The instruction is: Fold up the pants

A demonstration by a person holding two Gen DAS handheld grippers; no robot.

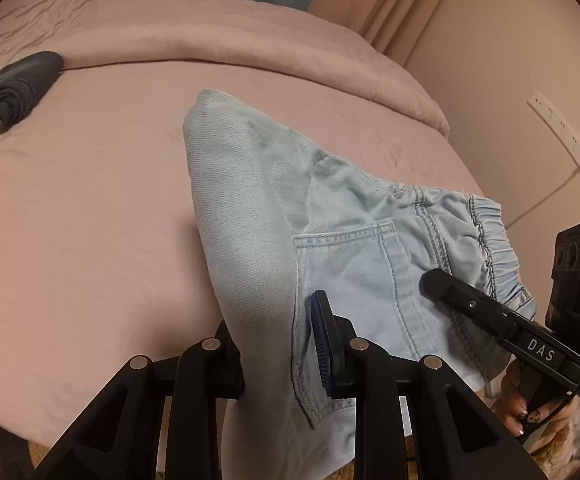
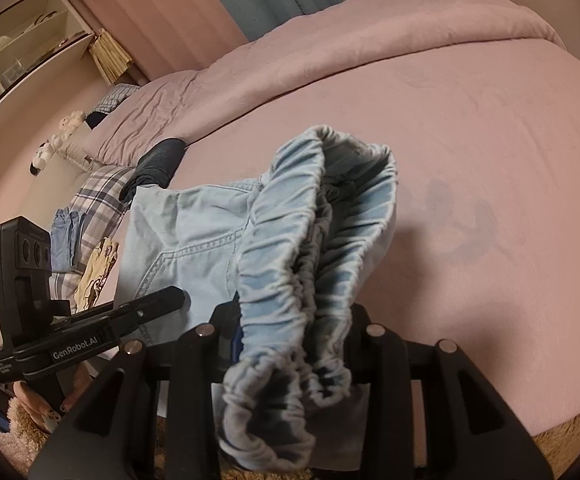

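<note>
Hanging soft and floppy, the light blue pants [image 1: 329, 216] look like thin denim that bends and sags wherever nothing holds it up. They seem light, not slippery, and nothing about them can break. The best places to grab look like the stretchy waistband [image 2: 290, 264] and the side edge near the back pocket [image 1: 353, 256], because the cloth is thicker there. The pants are lifted a little over the pink bed [image 1: 90, 200], with the far end drooping down onto it. The left gripper [image 1: 280, 354] is squeezed tight on the cloth beside the pocket. The right gripper [image 2: 290, 332] is pinched on the bunched waistband, which spills over its front. Both grippers are side by side, near each other, at the same end of the pants.
</note>
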